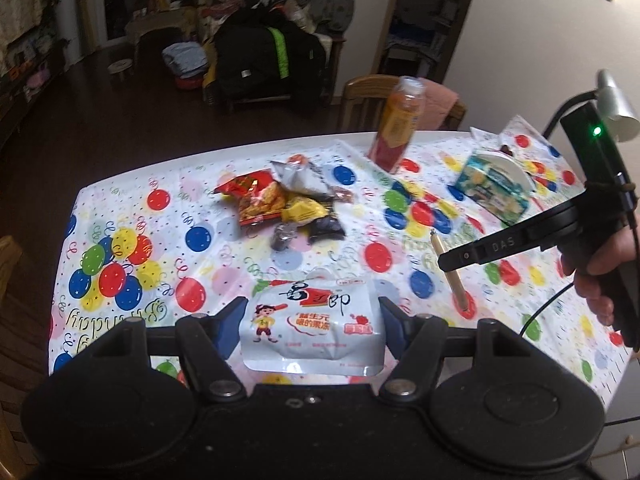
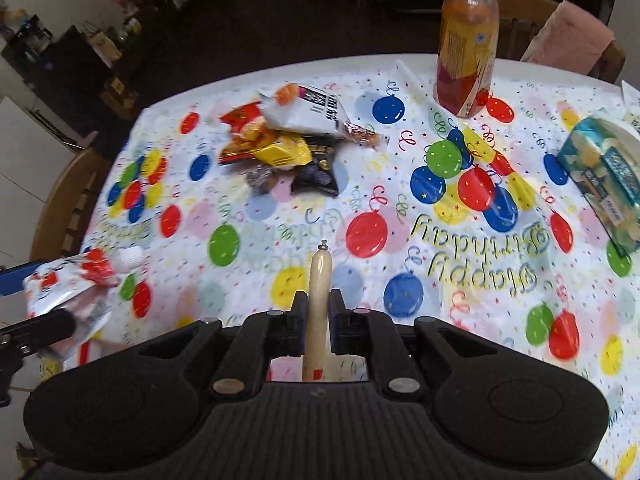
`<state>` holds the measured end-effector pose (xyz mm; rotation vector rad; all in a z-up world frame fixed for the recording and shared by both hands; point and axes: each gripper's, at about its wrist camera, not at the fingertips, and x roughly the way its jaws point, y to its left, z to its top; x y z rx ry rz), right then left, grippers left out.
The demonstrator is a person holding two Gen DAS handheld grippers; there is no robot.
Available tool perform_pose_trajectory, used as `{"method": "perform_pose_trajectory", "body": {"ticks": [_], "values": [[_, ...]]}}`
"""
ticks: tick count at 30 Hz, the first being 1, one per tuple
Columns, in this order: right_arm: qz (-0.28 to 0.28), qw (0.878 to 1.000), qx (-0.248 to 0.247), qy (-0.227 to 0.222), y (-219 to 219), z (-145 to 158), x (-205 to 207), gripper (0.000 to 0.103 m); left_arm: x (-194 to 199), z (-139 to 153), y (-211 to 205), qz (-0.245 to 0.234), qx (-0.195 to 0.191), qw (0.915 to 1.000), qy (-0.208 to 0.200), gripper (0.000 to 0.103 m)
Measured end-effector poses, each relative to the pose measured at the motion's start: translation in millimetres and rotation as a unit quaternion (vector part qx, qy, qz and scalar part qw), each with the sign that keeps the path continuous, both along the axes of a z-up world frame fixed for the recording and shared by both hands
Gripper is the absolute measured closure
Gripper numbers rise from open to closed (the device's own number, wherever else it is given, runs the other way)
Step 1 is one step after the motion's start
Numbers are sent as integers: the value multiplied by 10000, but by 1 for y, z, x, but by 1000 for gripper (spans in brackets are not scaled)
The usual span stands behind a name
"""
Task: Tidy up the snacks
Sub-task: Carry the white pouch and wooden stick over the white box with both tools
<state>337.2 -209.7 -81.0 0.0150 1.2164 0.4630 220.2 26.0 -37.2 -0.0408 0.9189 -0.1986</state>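
Jelly pouch (image 1: 314, 330) sits clamped in the left hand-held gripper (image 1: 312, 328), nearer than the snack pile (image 1: 286, 204) on the worktop (image 1: 132, 208); right hand-held gripper (image 2: 318, 312) pinches a sausage stick (image 2: 318, 288).

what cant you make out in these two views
- Jelly pouch: lower edge hidden behind the left gripper body, left wrist view.
- Sausage stick: rear end hidden under the right gripper, right wrist view.
- Snack pile: lower packets overlapped, labels too small.
- Tissue pack: cut by the right edge.
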Motion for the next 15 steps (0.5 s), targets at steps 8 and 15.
{"method": "perform_pose_trajectory", "body": {"ticks": [8, 15], "values": [[116, 9997, 203, -116, -7, 29, -57, 93, -42, 3, -9, -360, -51, 9993, 32, 36], [148, 9997, 213, 48, -10, 19, -97, 93, -71, -16, -15, -521, -56, 9983, 254, 36]]}}
